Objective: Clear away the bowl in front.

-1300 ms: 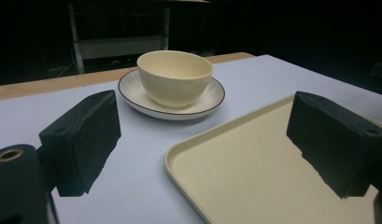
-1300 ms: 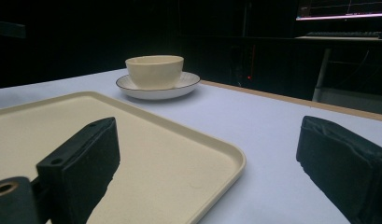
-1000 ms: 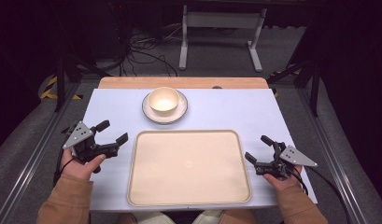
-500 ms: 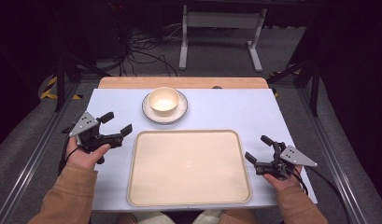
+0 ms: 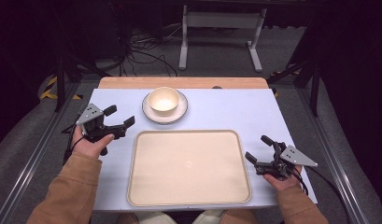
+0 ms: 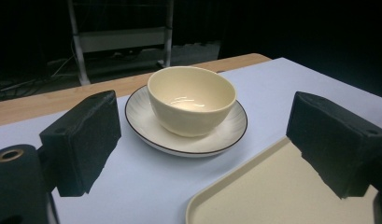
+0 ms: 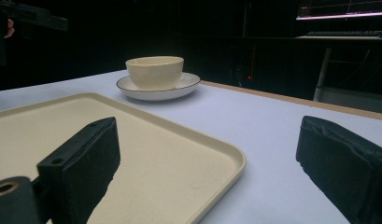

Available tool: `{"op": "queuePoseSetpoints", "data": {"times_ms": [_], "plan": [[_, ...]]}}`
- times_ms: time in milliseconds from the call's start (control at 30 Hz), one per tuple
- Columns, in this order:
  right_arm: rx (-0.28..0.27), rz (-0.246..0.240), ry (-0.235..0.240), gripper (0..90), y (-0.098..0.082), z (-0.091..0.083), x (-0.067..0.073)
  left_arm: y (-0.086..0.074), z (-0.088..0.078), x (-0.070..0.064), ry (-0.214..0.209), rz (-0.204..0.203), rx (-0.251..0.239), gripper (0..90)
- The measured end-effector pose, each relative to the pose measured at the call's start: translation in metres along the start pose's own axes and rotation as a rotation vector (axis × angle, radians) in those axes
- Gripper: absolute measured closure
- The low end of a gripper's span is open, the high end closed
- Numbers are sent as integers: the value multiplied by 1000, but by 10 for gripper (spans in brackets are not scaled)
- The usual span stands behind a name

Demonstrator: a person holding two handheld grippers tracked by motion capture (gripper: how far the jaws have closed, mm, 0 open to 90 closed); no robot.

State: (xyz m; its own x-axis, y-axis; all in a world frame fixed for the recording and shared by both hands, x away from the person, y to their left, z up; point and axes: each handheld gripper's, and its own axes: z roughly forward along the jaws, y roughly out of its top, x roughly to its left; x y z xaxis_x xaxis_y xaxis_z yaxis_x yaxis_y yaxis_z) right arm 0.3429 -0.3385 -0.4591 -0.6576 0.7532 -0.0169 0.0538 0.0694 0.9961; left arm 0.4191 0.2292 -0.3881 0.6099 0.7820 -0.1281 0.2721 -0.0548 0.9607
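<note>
The left gripper (image 5: 117, 117) is raised off the surface (image 5: 226, 112) with its fingers released, aimed at the bowl (image 6: 191, 99) so that it sits framed between them. The bowl stands upright on a saucer (image 6: 146, 128) at the far side, just beyond the tray (image 5: 188, 165) (which lies bare). The right gripper (image 5: 258, 148) rests beside the tray's right edge, fingers likewise released, probably held in reserve.

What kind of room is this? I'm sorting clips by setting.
Probably a lab or recording studio, not a kitchen: dark surrounds, loose cables on the floor, a metal stand behind the table, and a monitor.
</note>
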Motion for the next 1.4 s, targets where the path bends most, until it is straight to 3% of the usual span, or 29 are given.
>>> {"op": "queuePoseSetpoints", "data": {"times_ms": [200,433,867,1233,1400], "plan": [[1,1,-1,68,0,0,-1,7,5,3,8,-2,-7,107],[2,2,0,70,0,0,0,11,21,4,16,1,10,113],[7,-3,-2,78,0,1,0,35,54,9,40,-11,53,175],[14,-6,-5,83,0,1,0,44,78,18,61,-39,78,184],[15,-6,-5,86,0,1,0,47,85,22,90,-56,92,227]]}}
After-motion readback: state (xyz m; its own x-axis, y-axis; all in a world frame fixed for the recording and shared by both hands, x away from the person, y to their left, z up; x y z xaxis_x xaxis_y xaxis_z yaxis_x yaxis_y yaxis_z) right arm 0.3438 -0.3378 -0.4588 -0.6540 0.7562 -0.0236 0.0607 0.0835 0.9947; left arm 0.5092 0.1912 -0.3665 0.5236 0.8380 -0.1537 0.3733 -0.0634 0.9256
